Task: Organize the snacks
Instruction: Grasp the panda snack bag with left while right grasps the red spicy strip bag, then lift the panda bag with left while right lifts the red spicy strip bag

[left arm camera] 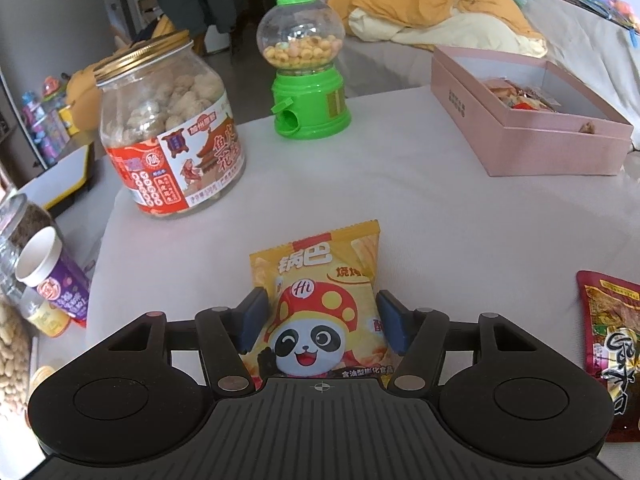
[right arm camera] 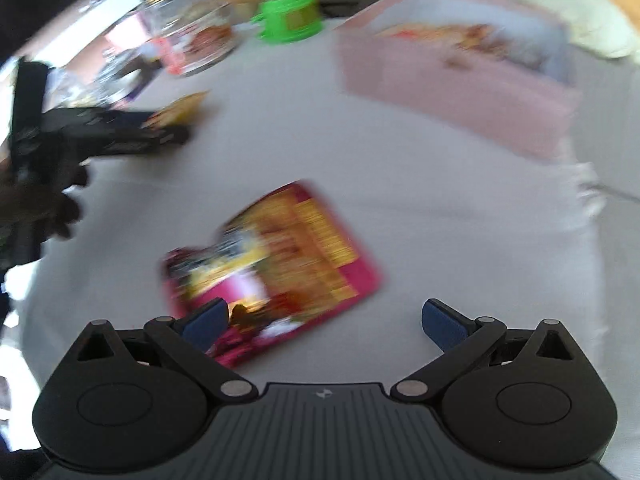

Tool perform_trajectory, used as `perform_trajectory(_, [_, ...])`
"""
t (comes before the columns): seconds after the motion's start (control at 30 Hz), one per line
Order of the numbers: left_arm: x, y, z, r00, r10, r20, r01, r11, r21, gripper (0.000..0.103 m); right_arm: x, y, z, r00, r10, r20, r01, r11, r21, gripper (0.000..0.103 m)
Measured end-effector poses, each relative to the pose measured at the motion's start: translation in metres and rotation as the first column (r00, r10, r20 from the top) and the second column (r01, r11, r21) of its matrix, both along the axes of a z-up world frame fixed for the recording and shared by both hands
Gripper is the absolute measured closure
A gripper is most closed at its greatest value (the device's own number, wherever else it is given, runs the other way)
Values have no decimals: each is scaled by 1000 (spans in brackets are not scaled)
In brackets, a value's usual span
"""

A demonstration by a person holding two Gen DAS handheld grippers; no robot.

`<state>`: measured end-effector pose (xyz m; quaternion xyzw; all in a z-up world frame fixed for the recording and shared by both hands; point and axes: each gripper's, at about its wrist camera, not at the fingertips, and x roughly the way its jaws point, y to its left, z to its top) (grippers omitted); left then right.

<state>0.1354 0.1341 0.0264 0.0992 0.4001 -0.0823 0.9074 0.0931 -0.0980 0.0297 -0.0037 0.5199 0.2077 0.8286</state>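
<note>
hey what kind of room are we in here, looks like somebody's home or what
Probably a bedroom or living space in a home. Rumpled yellow bedding lies behind a cloth-covered surface, which carries a pink box of snacks and a green candy dispenser.

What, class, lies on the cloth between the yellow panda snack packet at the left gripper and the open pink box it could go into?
Nothing visible does. The yellow panda packet sits between the left gripper's pads, and only bare grey cloth stretches from it to the pink box. The green candy dispenser stands off to the side.
</note>
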Motion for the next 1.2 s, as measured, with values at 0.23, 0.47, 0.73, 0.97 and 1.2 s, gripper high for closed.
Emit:
perform_trajectory(0.23, [-10,4,2,1000,4,-16,-5,999,-36,38,12,67,-6,996,58,66,-56,998,-43,0])
perform_trajectory(0.47, [-20,16,8,1000,18,-2,-18,993,-113,38,32,99,-17,989,58,140,-46,995,-86,0])
perform_trajectory(0.73, [-26,12,5,999,-39,-14,38,997,-63,38,35,98,-22,983,50,176,-35,996,-85,0])
perform_trajectory(0.97, [-25,6,5,995,-82,-47,71,975,-212,35,32,95,-23,978,60,201,-46,996,-72,0])
perform_trajectory(1.2, [-28,2,2,999,-48,-9,47,993,-110,34,29,92,-24,974,72,216,-58,996,-69,0])
